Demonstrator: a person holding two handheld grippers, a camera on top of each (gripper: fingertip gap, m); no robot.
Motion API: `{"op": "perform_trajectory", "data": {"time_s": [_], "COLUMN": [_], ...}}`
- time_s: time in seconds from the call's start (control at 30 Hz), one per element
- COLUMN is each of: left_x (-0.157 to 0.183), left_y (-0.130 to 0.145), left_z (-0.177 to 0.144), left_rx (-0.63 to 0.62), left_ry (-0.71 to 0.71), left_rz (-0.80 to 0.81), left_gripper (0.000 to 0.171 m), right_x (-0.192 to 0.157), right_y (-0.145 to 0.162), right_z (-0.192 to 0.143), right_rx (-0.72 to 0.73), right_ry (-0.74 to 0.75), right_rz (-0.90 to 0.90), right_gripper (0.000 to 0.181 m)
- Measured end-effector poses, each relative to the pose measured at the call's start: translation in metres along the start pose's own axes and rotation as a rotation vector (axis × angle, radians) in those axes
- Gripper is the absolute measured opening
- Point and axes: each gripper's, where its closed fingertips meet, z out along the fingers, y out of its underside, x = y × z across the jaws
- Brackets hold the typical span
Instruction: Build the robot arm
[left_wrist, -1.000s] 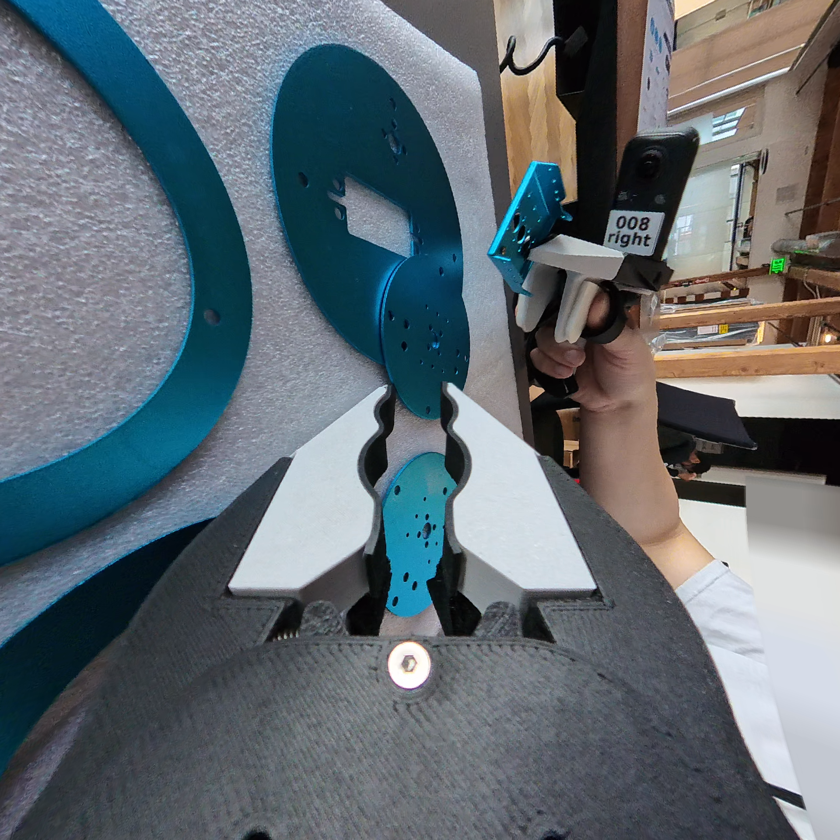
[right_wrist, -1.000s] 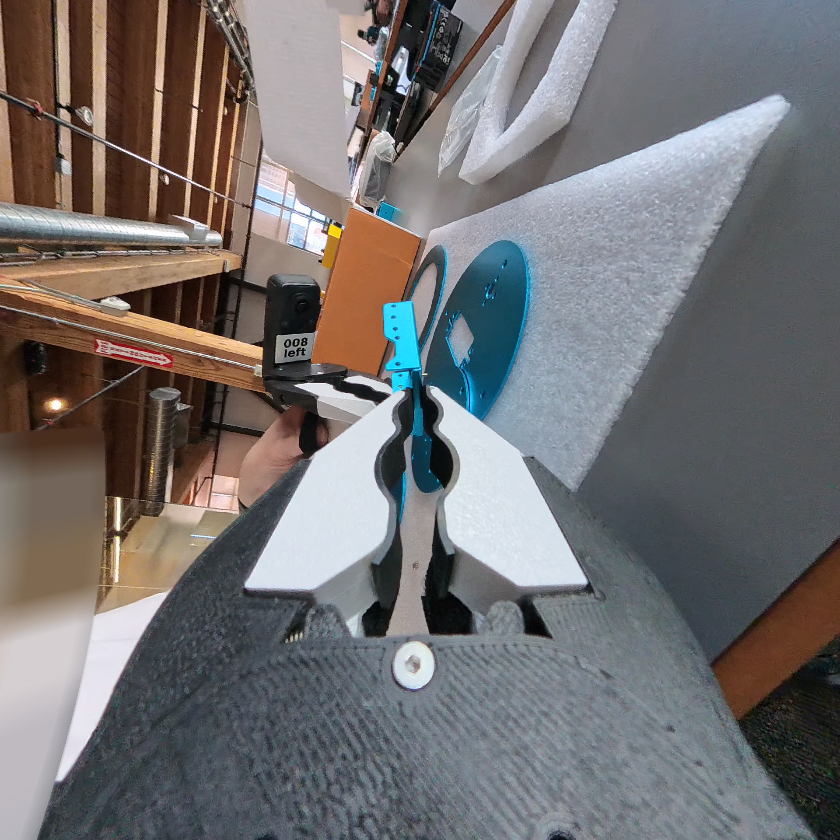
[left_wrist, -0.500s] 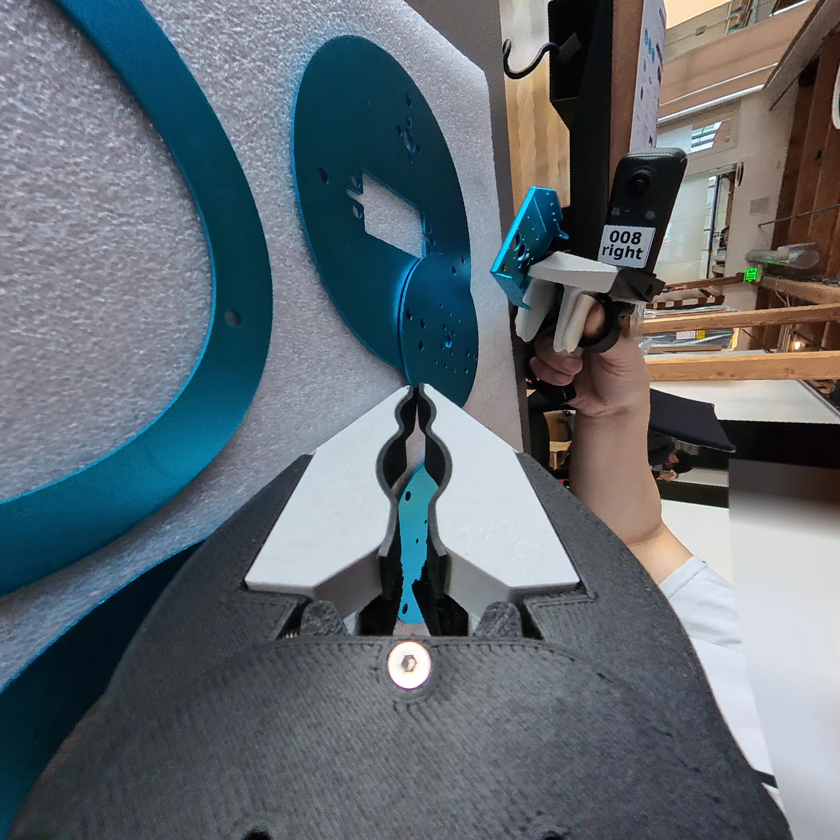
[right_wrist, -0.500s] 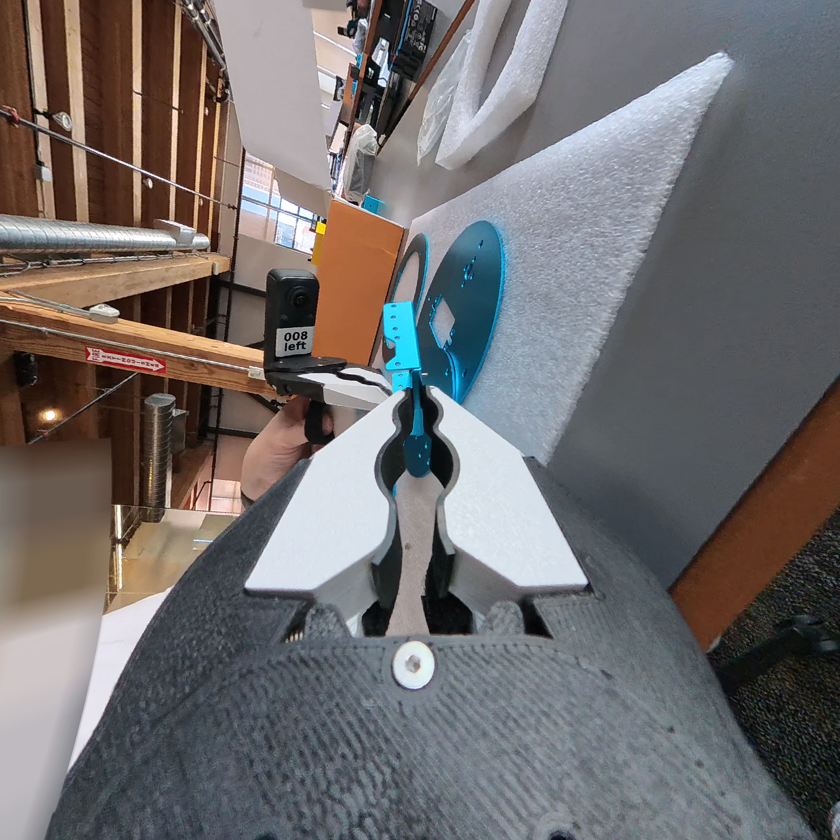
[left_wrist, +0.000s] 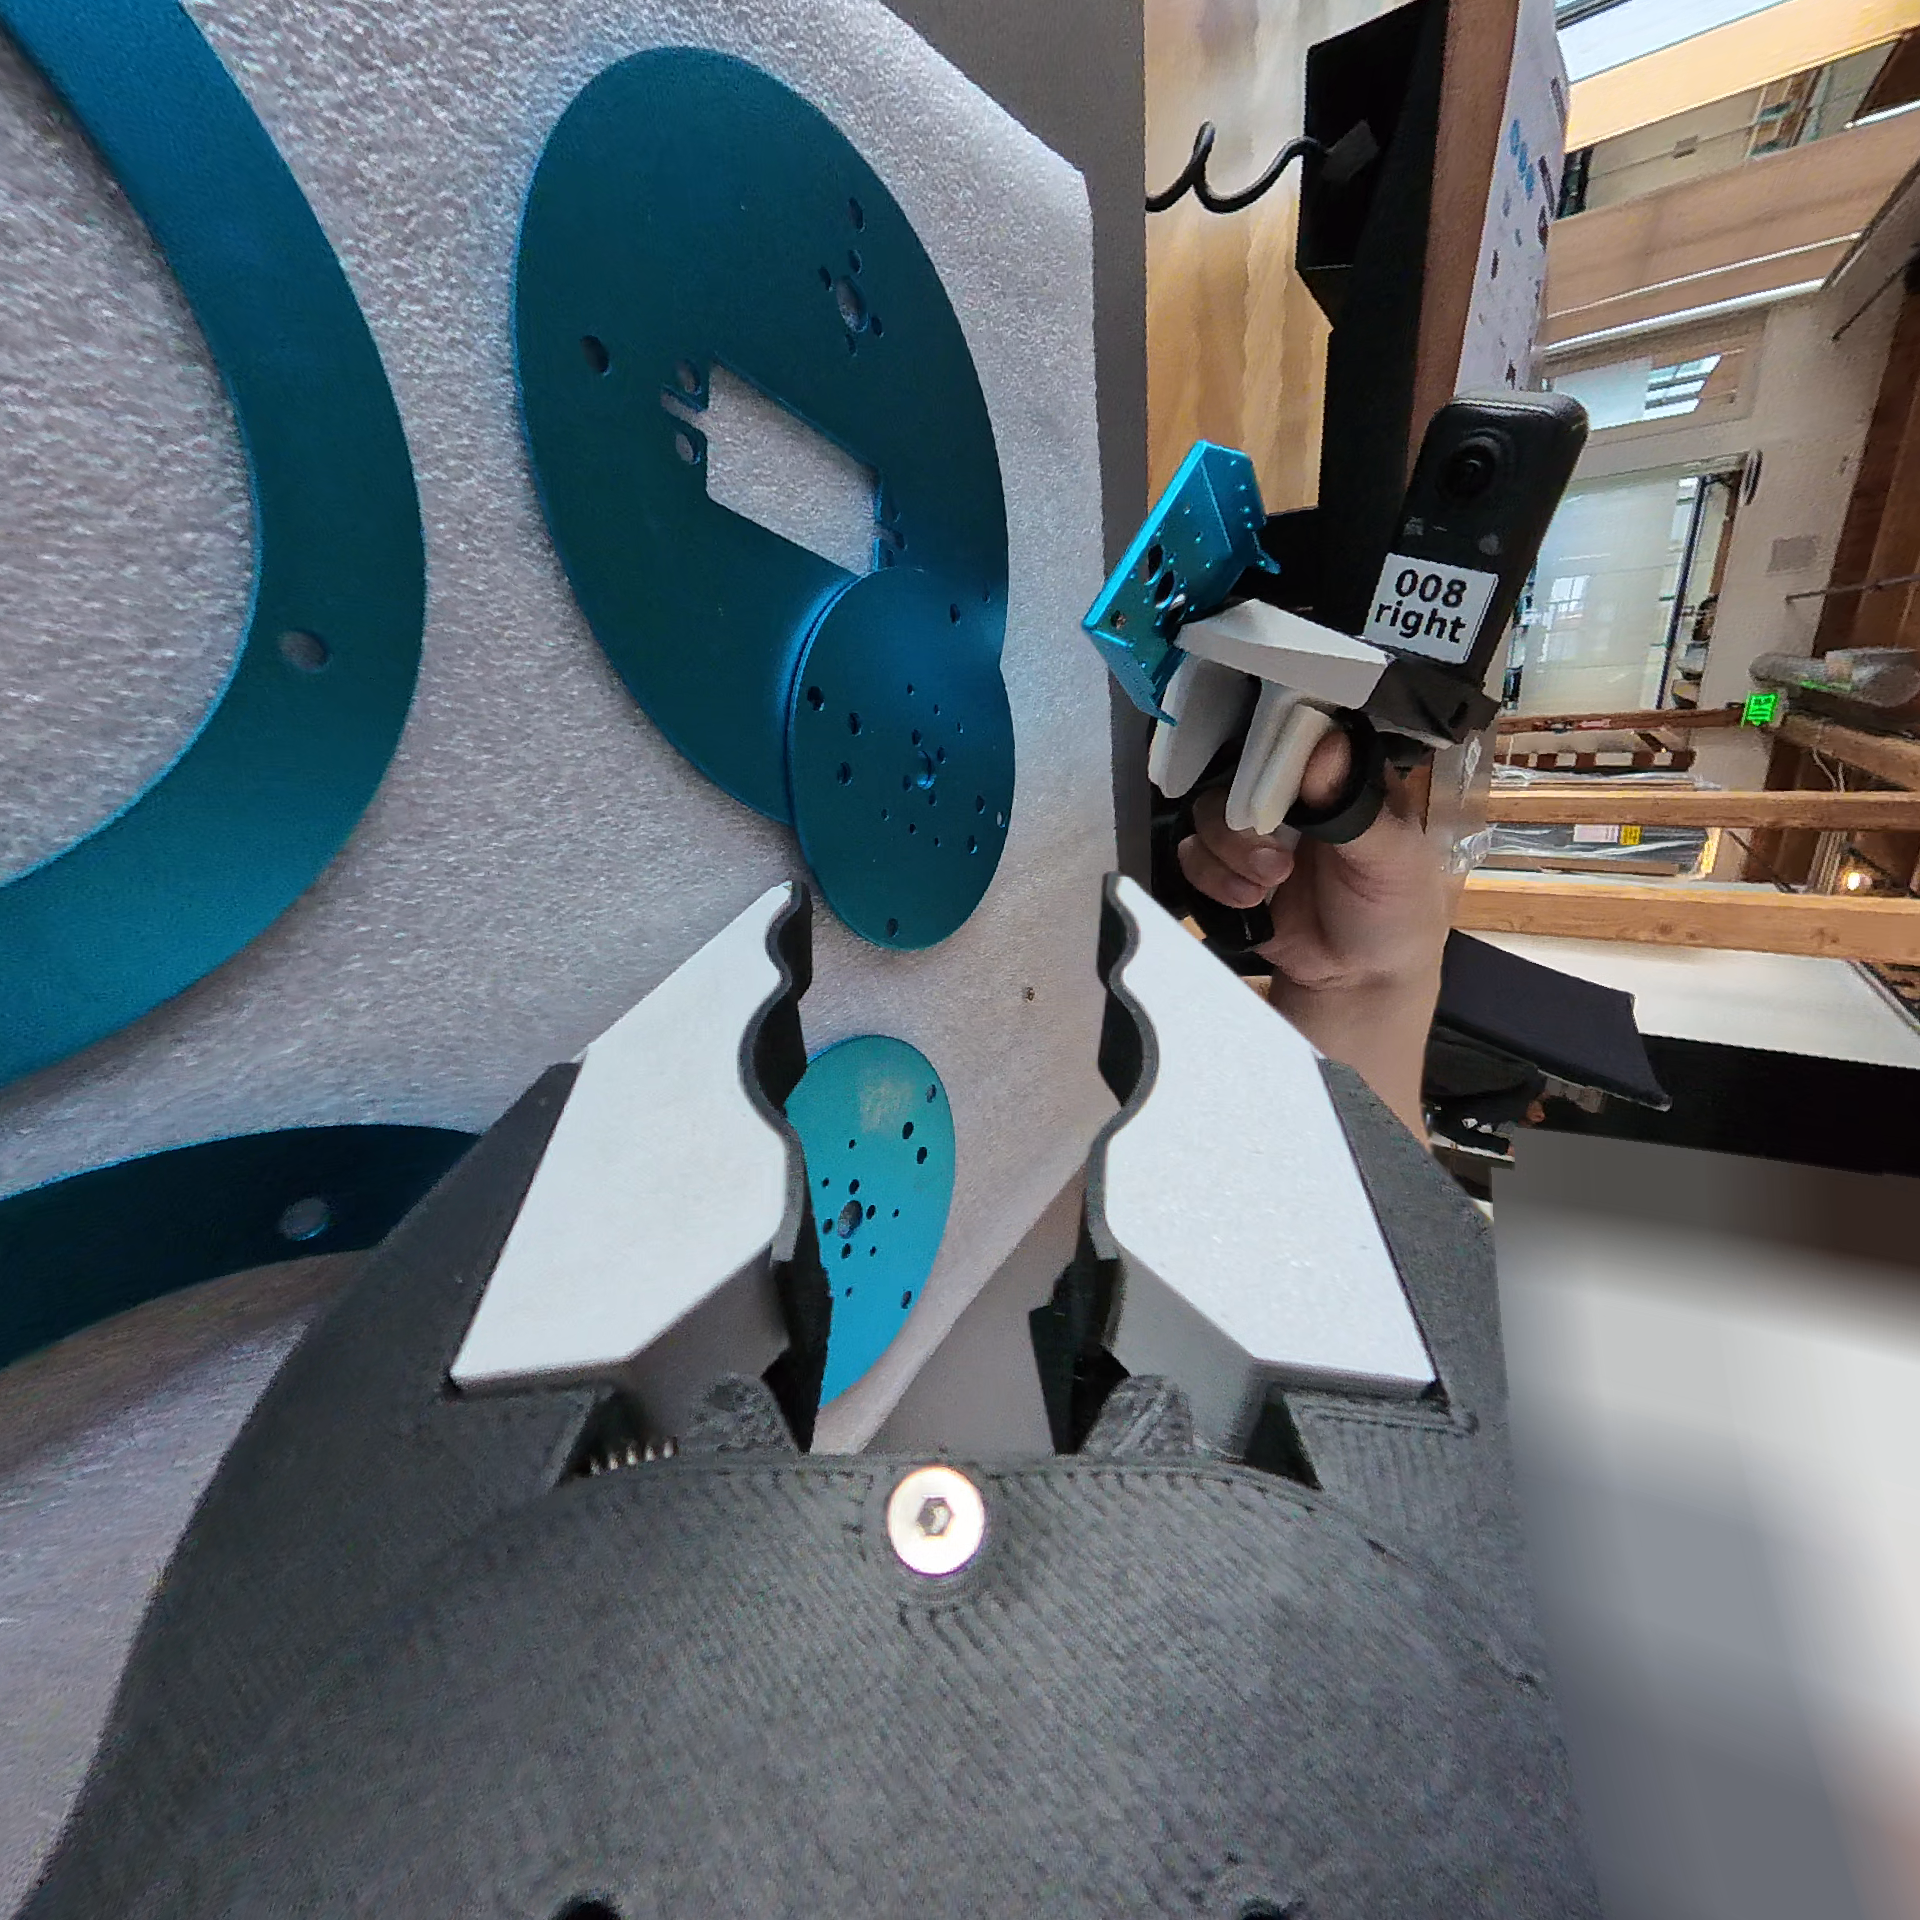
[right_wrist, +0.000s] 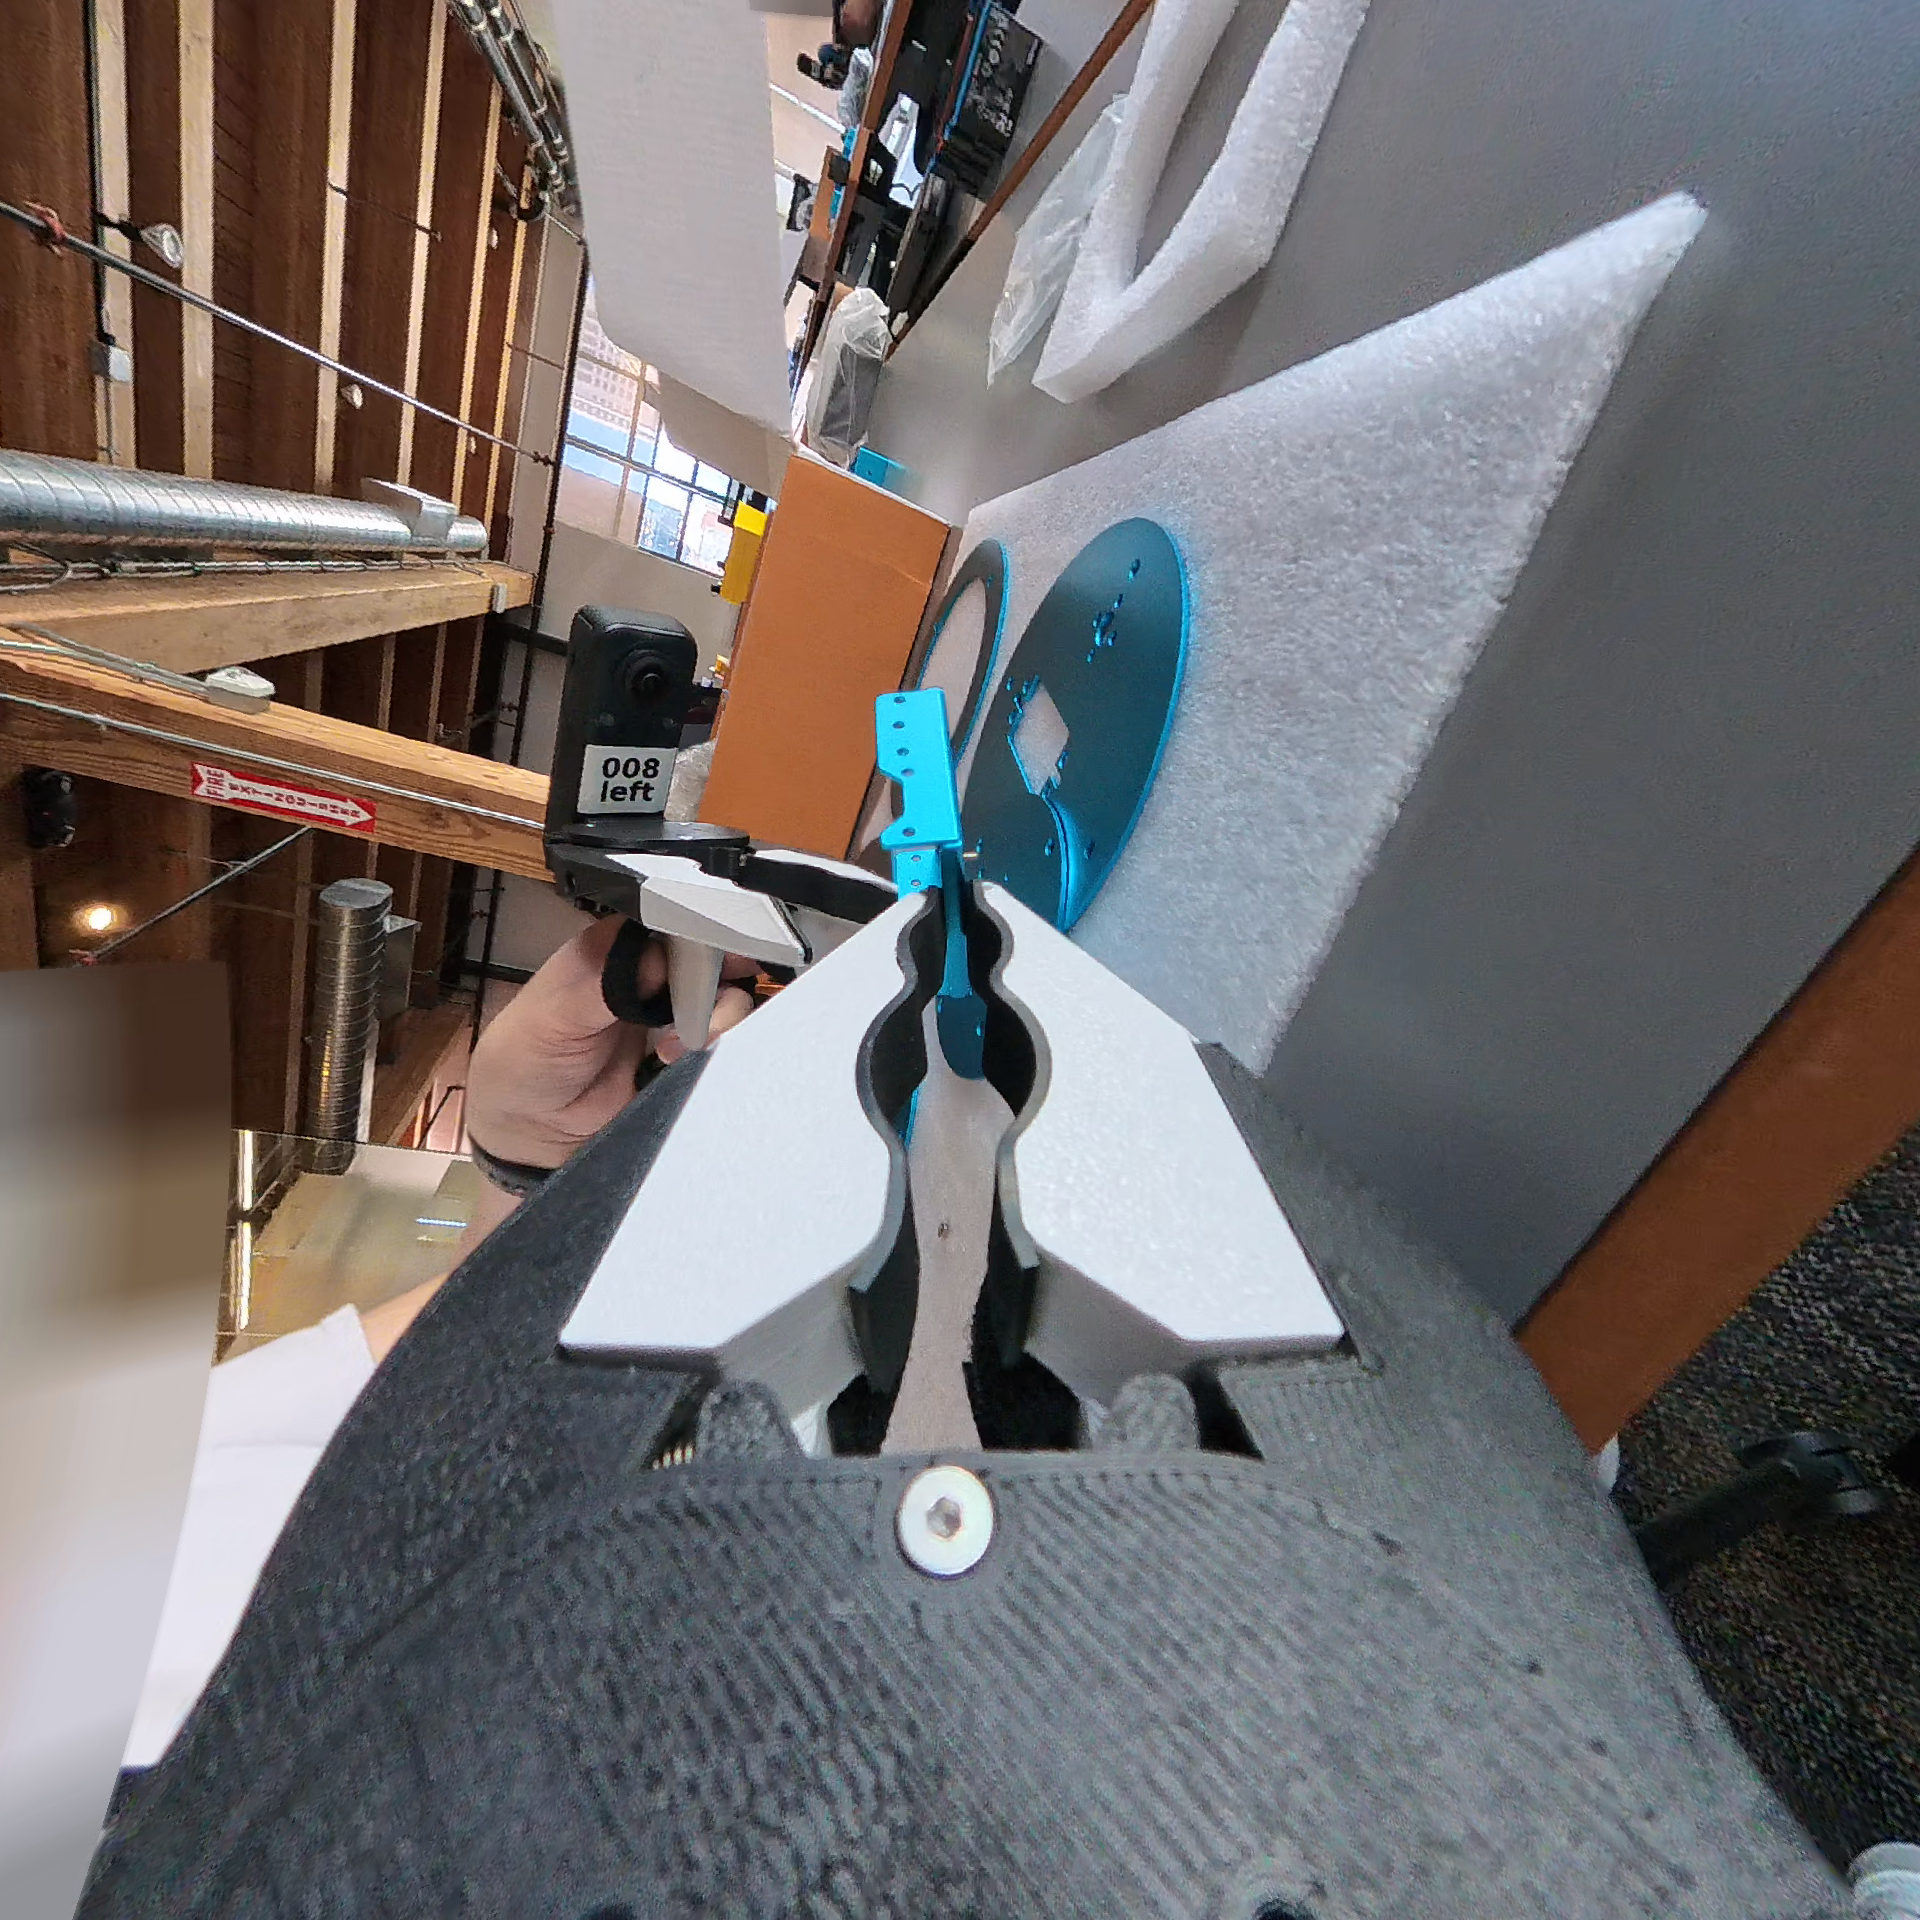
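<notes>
Blue anodised metal everywhere, laid out on a white foam sheet (left_wrist: 540, 935). The left gripper (left_wrist: 951, 925) hangs over that sheet with its jaws spread wide and nothing between them. Straight ahead at twelve o'clock, just off the fingertips, lies a small perforated disc (left_wrist: 902, 764), its upper edge overlapping a large round plate (left_wrist: 727, 416) with a rectangular cut-out. A second, lighter small disc (left_wrist: 878, 1195) sits low in the gap, close against the left finger; whether it touches the pad cannot be told. Out at nine o'clock curves a broad blue ring (left_wrist: 332, 582), and another ring section (left_wrist: 208, 1216) shows at eight.

Over on the other side, the right gripper (right_wrist: 951, 904) is pinched tight on a bright blue bracket (right_wrist: 914, 779), clamped by its lower tab so the drilled upper flange stands out past the fingertips at twelve o'clock. In the left wrist view it is held in the air at two o'clock, off the foam's edge, with the hand (left_wrist: 1340, 894) wrapped round the handle below.

These parts look thin, stiff and light, likely slick on their flat faces. The discs lie flush on foam, so an edge grip would probably hold best.
</notes>
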Motion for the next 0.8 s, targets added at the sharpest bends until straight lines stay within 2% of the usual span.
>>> {"op": "perform_trajectory", "data": {"time_s": [0.27,0.4,0.63,0.8], "left_x": [0.002,-0.009,-0.015,-0.014], "left_y": [0.001,0.002,0.000,-0.001], "left_z": [0.007,0.010,0.010,0.010], "left_rx": [-0.058,-0.067,-0.055,-0.054], "left_ry": [-0.135,-0.237,-0.161,-0.115], "left_rz": [0.007,0.037,-0.008,-0.011], "left_gripper": [0.060,0.035,0.017,0.017], "right_x": [0.003,0.004,0.003,0.003], "right_y": [0.001,0.003,0.004,0.002], "right_z": [0.004,0.002,0.001,0.000], "right_rx": [0.013,0.011,0.010,0.021], "right_ry": [-0.044,-0.042,-0.062,-0.095], "right_rz": [0.016,-0.005,0.006,0.037], "right_gripper": [0.002,0.002,0.002,0.001]}}
